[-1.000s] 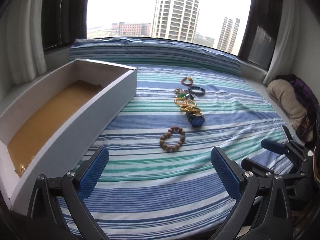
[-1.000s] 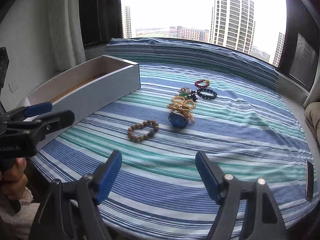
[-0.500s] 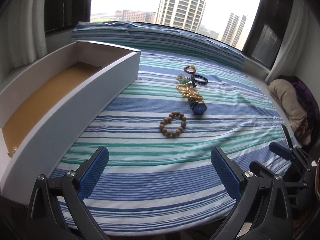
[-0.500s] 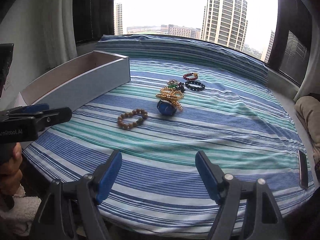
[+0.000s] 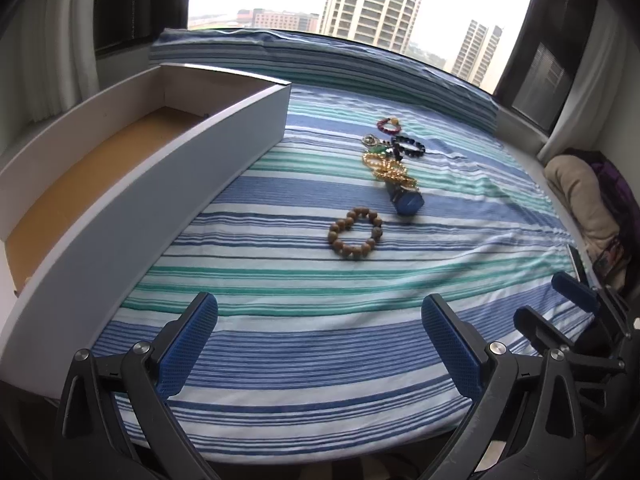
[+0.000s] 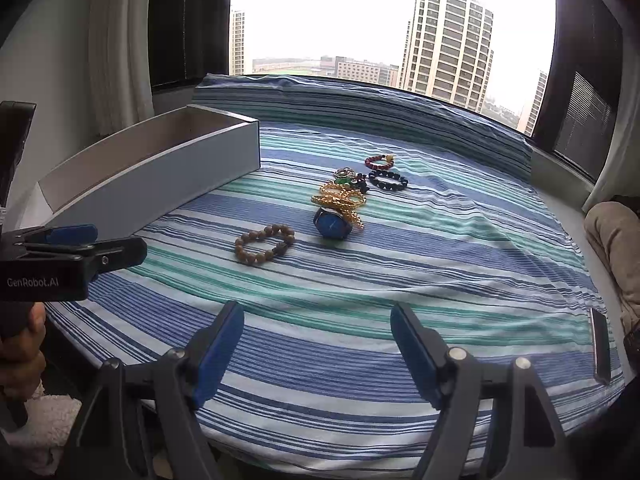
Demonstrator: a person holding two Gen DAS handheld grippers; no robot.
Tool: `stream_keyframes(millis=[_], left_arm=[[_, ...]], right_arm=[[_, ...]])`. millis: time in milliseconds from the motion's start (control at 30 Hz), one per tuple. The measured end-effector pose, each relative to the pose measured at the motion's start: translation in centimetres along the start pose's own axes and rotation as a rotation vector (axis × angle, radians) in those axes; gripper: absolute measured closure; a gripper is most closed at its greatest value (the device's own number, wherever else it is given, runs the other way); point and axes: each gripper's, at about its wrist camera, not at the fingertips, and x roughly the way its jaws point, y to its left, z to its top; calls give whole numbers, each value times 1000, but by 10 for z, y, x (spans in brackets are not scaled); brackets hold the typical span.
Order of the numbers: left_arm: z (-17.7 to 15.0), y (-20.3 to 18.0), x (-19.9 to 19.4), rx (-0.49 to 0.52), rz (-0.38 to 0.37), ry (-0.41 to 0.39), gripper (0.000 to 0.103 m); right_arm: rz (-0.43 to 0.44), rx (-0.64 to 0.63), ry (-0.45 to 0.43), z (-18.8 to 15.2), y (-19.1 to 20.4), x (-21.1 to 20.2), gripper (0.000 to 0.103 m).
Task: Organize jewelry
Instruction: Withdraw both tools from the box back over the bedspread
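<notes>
A brown wooden bead bracelet (image 5: 355, 233) (image 6: 264, 244) lies on the striped cloth, nearest to me. Behind it stands a blue-faced watch (image 5: 408, 201) (image 6: 333, 223), then gold chains (image 5: 390, 169) (image 6: 338, 198), a black bead bracelet (image 5: 409, 147) (image 6: 388, 180) and a red bead bracelet (image 5: 387, 125) (image 6: 378, 162). A white open box (image 5: 168, 184) (image 6: 160, 176) with a tan floor sits at the left. My left gripper (image 5: 318, 338) is open above the cloth's near edge, empty. My right gripper (image 6: 318, 340) is open too, holding nothing; it also shows at the left wrist view's right edge.
The blue, green and white striped cloth (image 5: 320, 280) covers a window ledge. A beige cushion (image 5: 580, 196) (image 6: 616, 240) lies at the right. A dark flat phone-like object (image 6: 600, 344) rests near the cloth's right edge. A person's hand (image 6: 20, 344) holds the left gripper's handle.
Both views have tilted slightly downward, so the jewelry and box sit a little higher and farther in frame. Nothing on the cloth moved; both grippers stayed open.
</notes>
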Motion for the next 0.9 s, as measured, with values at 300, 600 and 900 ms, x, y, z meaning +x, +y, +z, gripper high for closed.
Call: stream_keyframes(millis=[300,600,900], left_arm=[[-3,-5,5,18,-2,22,1],[-6,-7,9,24,1,41,1],[-5,-7,30,22,-21,104,1]], right_arm=[[-3,4,15,-3,-2,2,26],[-10,23,9,-5,-8,1,26],[3,64,50,-11,-17,12,26]])
